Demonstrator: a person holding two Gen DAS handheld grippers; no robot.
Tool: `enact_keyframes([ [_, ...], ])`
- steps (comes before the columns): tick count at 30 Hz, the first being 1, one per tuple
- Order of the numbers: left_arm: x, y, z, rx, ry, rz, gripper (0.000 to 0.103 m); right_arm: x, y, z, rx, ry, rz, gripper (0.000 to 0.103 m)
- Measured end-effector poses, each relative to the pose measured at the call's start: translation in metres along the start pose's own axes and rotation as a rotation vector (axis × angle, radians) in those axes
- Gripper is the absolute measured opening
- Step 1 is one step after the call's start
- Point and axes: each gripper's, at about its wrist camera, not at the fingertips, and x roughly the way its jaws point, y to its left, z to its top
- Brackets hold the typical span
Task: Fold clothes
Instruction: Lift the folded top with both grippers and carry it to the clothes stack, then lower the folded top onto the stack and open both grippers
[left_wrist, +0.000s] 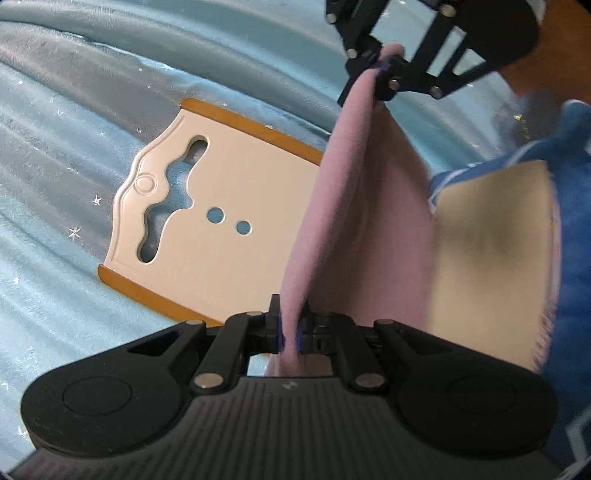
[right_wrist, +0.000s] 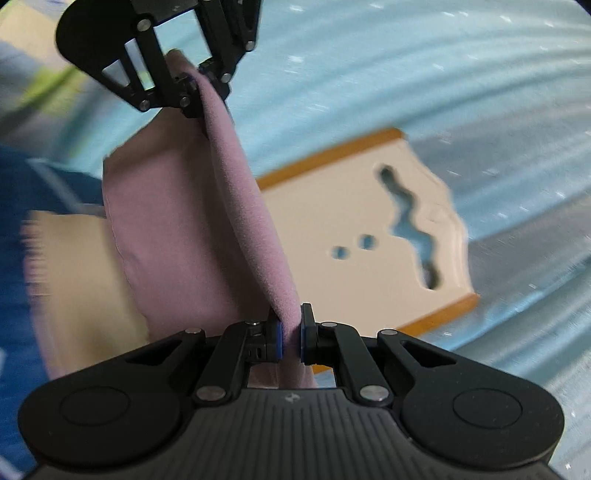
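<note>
A pink cloth (left_wrist: 343, 221) hangs stretched in the air between my two grippers; it also shows in the right wrist view (right_wrist: 192, 229). My left gripper (left_wrist: 291, 332) is shut on one top corner of it, and shows from the right wrist view at the upper left (right_wrist: 195, 85). My right gripper (right_wrist: 291, 336) is shut on the other top corner, and shows in the left wrist view at the top right (left_wrist: 384, 62). The cloth's lower part has a beige side (left_wrist: 491, 251) that drapes toward a blue garment (left_wrist: 576, 229). Both grippers are above the bed.
A cream folding board (left_wrist: 221, 206) with orange edges and cut-out holes lies flat on the light blue bedspread (left_wrist: 55, 166), beneath the cloth; it also shows in the right wrist view (right_wrist: 362, 229). A blue garment (right_wrist: 14, 295) lies beside the board.
</note>
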Motion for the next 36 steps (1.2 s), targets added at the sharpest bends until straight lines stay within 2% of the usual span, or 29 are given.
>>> enact_keyframes([
  [1,0.01,-0.009,0.001,0.001,0.01,-0.017,0.005,0.006,0.002,-0.006,0.005,-0.005,-0.013,0.007],
  [3,0.025,-0.04,-0.005,0.013,0.045,-0.084,0.005,0.017,0.02,-0.025,0.027,0.0,0.02,0.007],
  [7,0.05,-0.126,-0.031,0.071,0.127,-0.231,0.006,0.039,0.093,-0.065,-0.043,0.064,0.194,0.006],
  [9,0.054,-0.147,-0.039,0.062,0.143,-0.259,0.007,0.043,0.118,-0.081,-0.058,0.091,0.254,0.006],
  [15,0.043,-0.153,-0.05,0.043,0.129,-0.222,0.011,0.025,0.125,-0.105,-0.051,0.092,0.223,0.021],
  [17,0.041,-0.153,-0.05,0.055,0.118,-0.205,0.011,0.02,0.124,-0.113,-0.056,0.097,0.209,0.021],
  [19,0.042,-0.153,-0.05,0.061,0.118,-0.199,0.011,0.018,0.127,-0.116,-0.055,0.097,0.209,0.014],
  [20,0.043,-0.154,-0.049,0.064,0.121,-0.198,0.007,0.018,0.13,-0.116,-0.056,0.097,0.213,0.007],
  [21,0.045,-0.155,-0.049,0.074,0.124,-0.193,0.004,0.018,0.133,-0.116,-0.057,0.096,0.217,0.006],
  [24,0.048,-0.153,-0.047,0.079,0.126,-0.192,0.004,0.021,0.124,-0.114,-0.038,0.091,0.182,0.005],
  [26,0.046,-0.156,-0.05,0.079,0.129,-0.201,0.004,0.022,0.12,-0.112,-0.008,0.102,0.189,0.005],
  [30,0.042,-0.161,-0.059,0.054,0.137,-0.191,0.005,0.017,0.14,-0.114,-0.074,0.112,0.214,0.005],
  [36,0.029,-0.154,-0.069,0.03,0.13,-0.164,0.01,0.013,0.143,-0.109,-0.113,0.111,0.179,0.009],
])
